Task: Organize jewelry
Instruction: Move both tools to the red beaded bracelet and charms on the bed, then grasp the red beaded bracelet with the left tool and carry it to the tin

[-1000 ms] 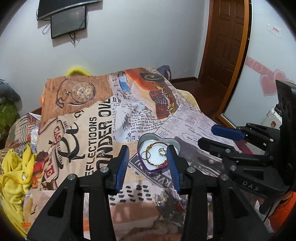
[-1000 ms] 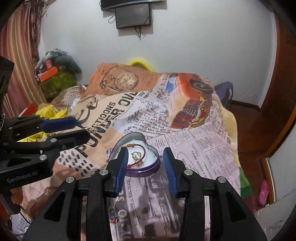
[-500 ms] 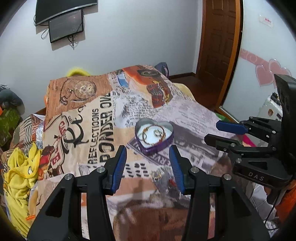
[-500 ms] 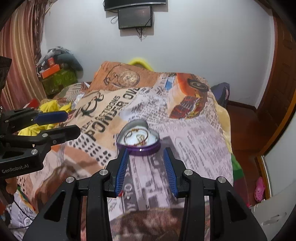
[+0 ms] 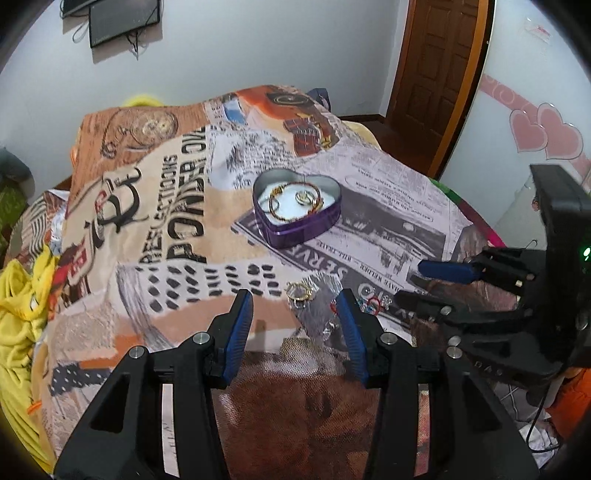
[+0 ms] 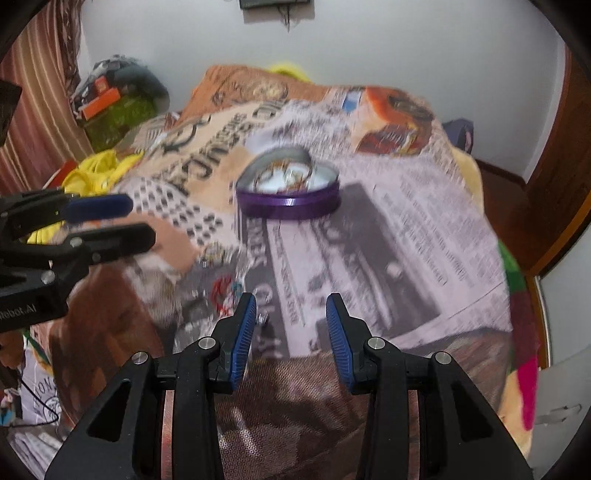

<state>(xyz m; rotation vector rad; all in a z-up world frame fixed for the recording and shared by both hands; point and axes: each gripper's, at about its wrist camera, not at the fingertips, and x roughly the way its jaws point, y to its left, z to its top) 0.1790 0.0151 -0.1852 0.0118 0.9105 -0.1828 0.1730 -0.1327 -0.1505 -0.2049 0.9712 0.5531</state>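
Note:
A purple heart-shaped tin (image 5: 295, 218) sits on the printed bedspread with a gold bangle (image 5: 295, 203) and rings inside; the right wrist view shows it too (image 6: 288, 203), blurred. Loose jewelry lies nearer me: a gold ring (image 5: 300, 290), and small red and blue pieces (image 5: 373, 302), also seen blurred in the right wrist view (image 6: 221, 288). My left gripper (image 5: 293, 302) is open and empty, hovering just behind the gold ring. My right gripper (image 6: 291, 306) is open and empty, to the right of the loose pieces.
The bedspread (image 5: 166, 229) covers the whole bed. Yellow clothing (image 5: 22, 295) lies at its left edge. A wooden door (image 5: 436, 62) stands at the back right, and a wall screen (image 5: 122, 18) hangs above the bed head.
Both grippers have pulled back from the tin toward the near end of the bed. The loose jewelry has come into view between and beside the fingers. Both stay open.

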